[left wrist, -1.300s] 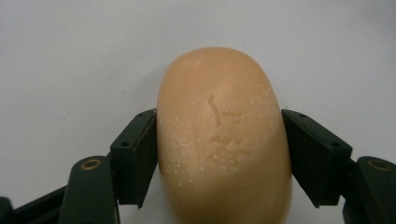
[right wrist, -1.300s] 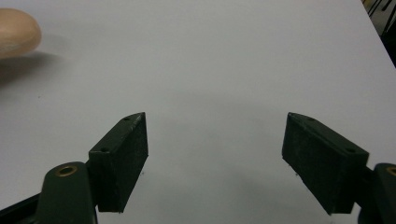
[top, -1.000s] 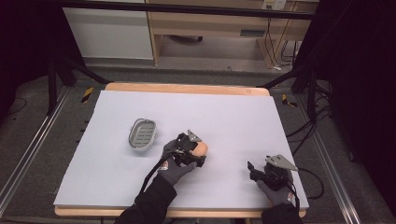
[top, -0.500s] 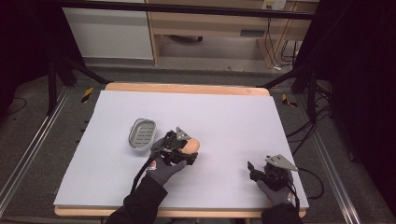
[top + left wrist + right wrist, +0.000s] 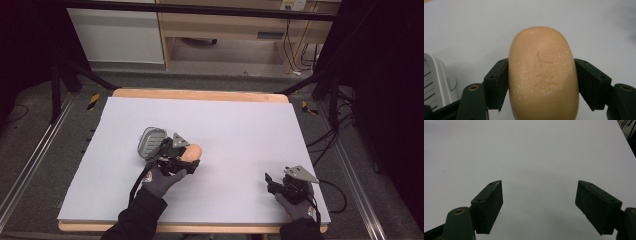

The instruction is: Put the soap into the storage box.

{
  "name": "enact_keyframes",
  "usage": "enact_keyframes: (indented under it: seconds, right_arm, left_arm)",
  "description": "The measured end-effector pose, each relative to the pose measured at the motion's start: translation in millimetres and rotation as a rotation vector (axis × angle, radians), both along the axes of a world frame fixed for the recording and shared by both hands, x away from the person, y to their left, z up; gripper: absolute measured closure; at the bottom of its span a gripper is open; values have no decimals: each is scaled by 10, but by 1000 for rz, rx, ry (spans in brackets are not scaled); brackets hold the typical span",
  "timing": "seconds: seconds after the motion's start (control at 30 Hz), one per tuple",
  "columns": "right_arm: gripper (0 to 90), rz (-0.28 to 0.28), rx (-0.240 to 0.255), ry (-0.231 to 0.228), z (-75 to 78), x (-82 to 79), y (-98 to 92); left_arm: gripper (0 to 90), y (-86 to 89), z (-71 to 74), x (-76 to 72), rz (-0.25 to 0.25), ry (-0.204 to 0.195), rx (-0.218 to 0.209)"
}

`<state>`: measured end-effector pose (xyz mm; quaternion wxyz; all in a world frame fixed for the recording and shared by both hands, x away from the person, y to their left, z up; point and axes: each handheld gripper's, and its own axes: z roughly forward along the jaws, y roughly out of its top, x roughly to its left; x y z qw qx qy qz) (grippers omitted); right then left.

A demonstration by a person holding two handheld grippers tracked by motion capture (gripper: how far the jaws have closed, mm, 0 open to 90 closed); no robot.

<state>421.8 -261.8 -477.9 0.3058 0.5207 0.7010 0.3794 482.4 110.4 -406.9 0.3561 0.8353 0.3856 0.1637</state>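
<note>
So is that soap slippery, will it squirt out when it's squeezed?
Probably not right now. The soap looks dry and dusty, with no wet shine, so it likely grips fine. It looks hard, keeping its shape between the left gripper's jaws. Its rounded sides might still let it pop out if squeezed harder.

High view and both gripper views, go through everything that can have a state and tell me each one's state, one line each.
Orange oval soap bar: clamped between the left gripper's jaws, embossed face toward the camera.
Grey slatted soap dish: lying on the white table sheet, nothing in it, just beside the left gripper.
Left gripper: shut on the soap bar.
Right gripper: open, jaws wide apart, nothing between them.
</note>
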Motion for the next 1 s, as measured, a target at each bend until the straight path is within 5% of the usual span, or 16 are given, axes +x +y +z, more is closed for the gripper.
enact_keyframes:
  seconds: [1.0]
  right_arm:
    - [219, 1, -4, 4, -10, 7, -3]
  left_arm:
    - [317, 553, 129, 32, 99, -20, -12]
